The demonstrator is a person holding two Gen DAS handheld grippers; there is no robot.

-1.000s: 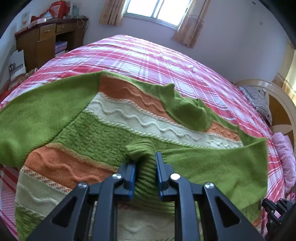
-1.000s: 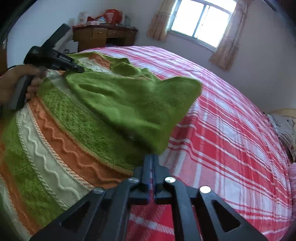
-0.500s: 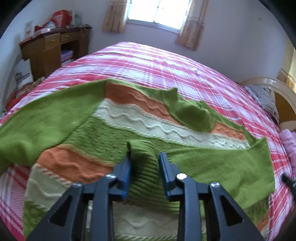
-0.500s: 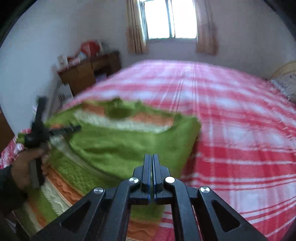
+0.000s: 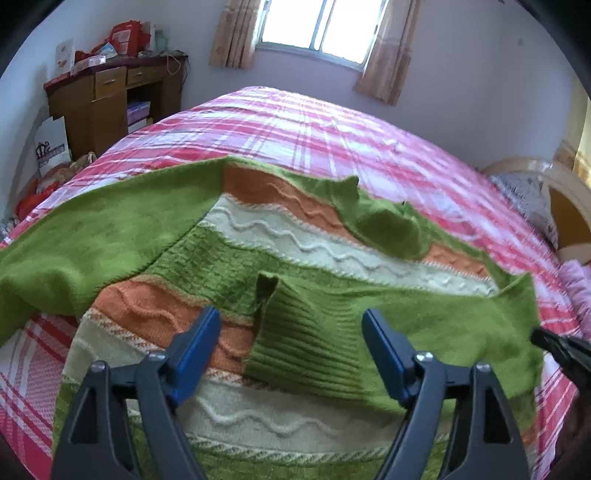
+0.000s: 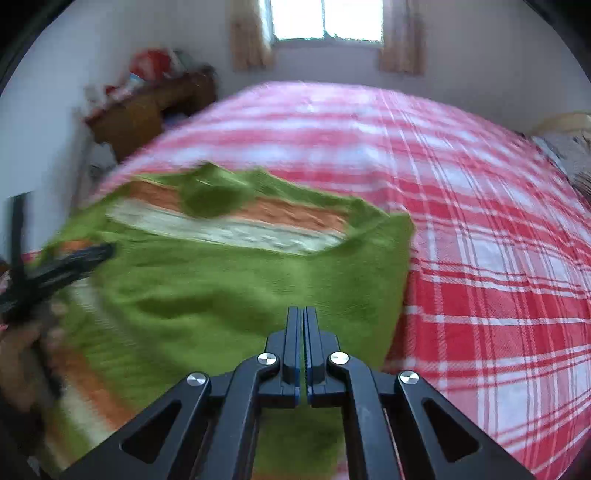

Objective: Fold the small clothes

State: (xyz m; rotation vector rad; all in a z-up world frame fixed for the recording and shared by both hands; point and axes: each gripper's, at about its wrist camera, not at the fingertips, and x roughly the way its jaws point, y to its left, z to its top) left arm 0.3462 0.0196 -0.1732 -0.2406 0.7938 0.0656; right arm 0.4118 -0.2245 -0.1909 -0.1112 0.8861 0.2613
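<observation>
A small knit sweater [image 5: 295,243] with green, orange and cream stripes lies spread on the bed. Its right sleeve [image 5: 424,314] is folded across the body, and the ribbed cuff [image 5: 306,336] lies flat between my left fingers. My left gripper [image 5: 291,332] is open and empty just above the cuff. The left sleeve [image 5: 92,236] stretches out to the left. In the right wrist view the sweater [image 6: 229,273] is blurred by motion. My right gripper [image 6: 303,332] is shut and empty above the folded sleeve. The left gripper [image 6: 55,266] shows at the left edge there.
The bed has a red, pink and white plaid cover [image 5: 314,125]. A wooden desk [image 5: 110,99] with clutter stands at the back left, with bags [image 5: 51,144] on the floor beside it. A headboard and pillows [image 5: 535,199] are at the right. A window [image 5: 314,26] is behind.
My left gripper has opened and let go of the sleeve cuff, which now lies on the sweater body. My right gripper stayed shut and swung over the folded sleeve.
</observation>
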